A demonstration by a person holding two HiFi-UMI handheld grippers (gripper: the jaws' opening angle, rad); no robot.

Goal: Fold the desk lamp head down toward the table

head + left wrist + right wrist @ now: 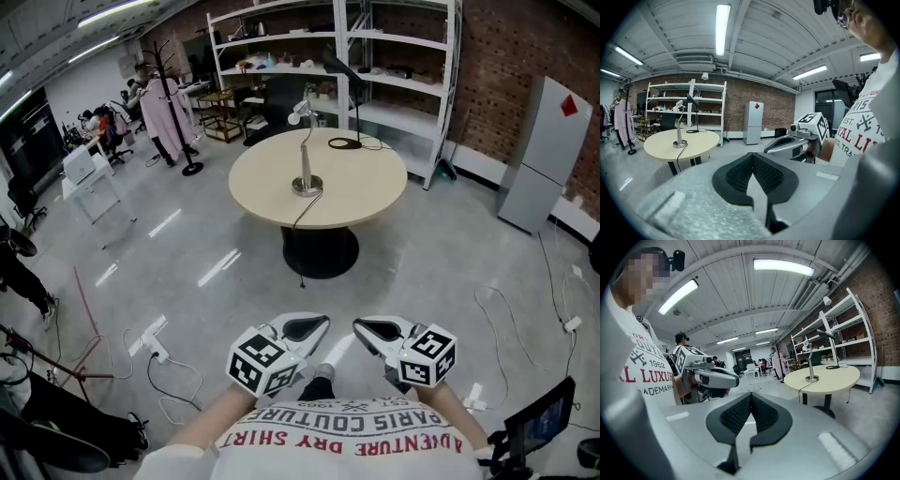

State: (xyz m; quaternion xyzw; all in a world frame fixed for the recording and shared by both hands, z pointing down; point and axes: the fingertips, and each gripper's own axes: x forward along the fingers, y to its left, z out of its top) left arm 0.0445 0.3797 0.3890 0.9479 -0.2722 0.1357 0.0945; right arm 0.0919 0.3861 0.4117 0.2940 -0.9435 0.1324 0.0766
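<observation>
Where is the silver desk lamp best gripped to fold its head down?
Probably at the white head atop its thin upright stem, coming from the near edge of the table; the round base sits nearer that side.

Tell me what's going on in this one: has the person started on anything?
Not yet. A person stands well back from the round table, holding a gripper in each hand close to the body. The left gripper and the right gripper are both shut and empty. The silver desk lamp stands on the table with its head up, untouched, its cord running off the near edge. A black lamp sits at the far edge.
</observation>
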